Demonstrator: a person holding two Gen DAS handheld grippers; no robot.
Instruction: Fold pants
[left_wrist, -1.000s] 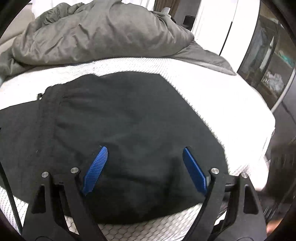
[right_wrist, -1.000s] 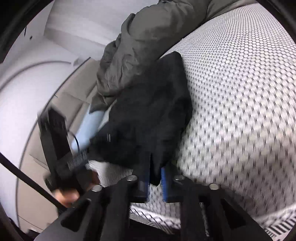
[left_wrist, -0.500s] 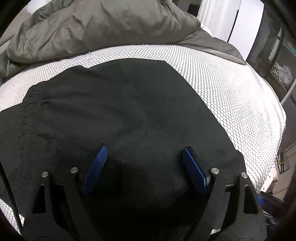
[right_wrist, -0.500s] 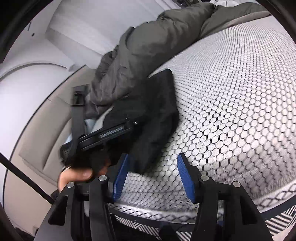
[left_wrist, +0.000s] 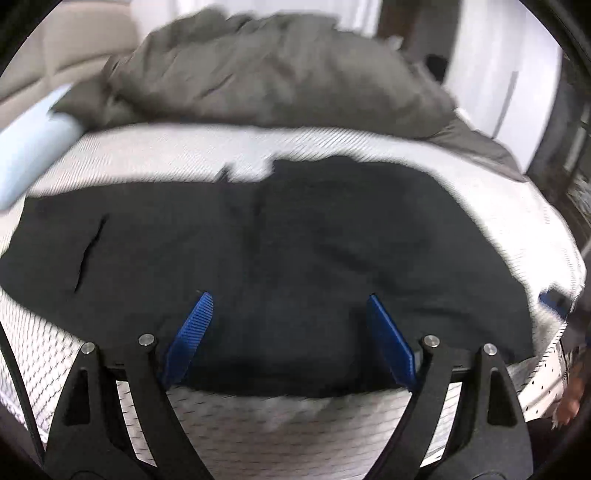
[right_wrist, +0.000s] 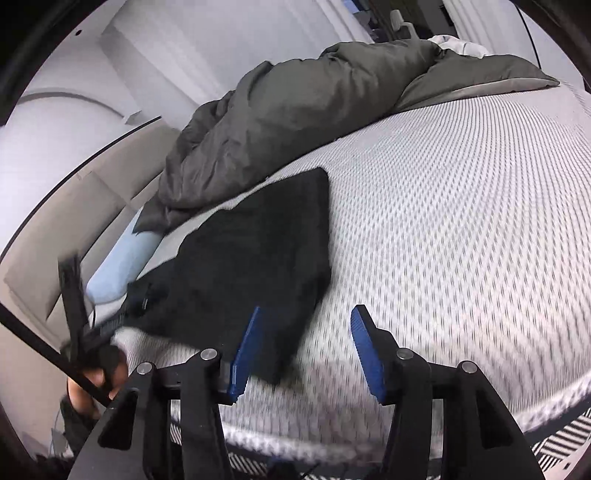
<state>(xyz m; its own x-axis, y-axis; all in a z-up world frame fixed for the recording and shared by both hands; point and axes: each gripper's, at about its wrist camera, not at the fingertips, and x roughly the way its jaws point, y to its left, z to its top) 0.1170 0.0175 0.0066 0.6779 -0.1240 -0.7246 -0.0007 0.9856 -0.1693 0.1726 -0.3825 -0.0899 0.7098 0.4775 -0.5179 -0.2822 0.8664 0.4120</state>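
Here: black pants (left_wrist: 295, 236), folded into a flat, dark slab with a slit pocket showing near one end, spread on the white honeycomb-patterned mattress (right_wrist: 461, 221). Left gripper (left_wrist: 288, 339) poised above the pants' near edge, blue pads wide apart, cloth lying below and between them but not pinched. Right gripper (right_wrist: 306, 350) at the pants' near corner, jaws just opened and standing apart, one blue pad overlapping the black fabric's edge, nothing clamped. Beyond the pants, a crumpled grey duvet (left_wrist: 266, 74) heaped across the mattress's far side. Beside the pants' end, a pale blue pillow (right_wrist: 122, 266) against a beige headboard (right_wrist: 55, 229). Left view blurred. In the right view, a hand (right_wrist: 92, 384) gripping the left gripper's black handle beside the mattress edge.
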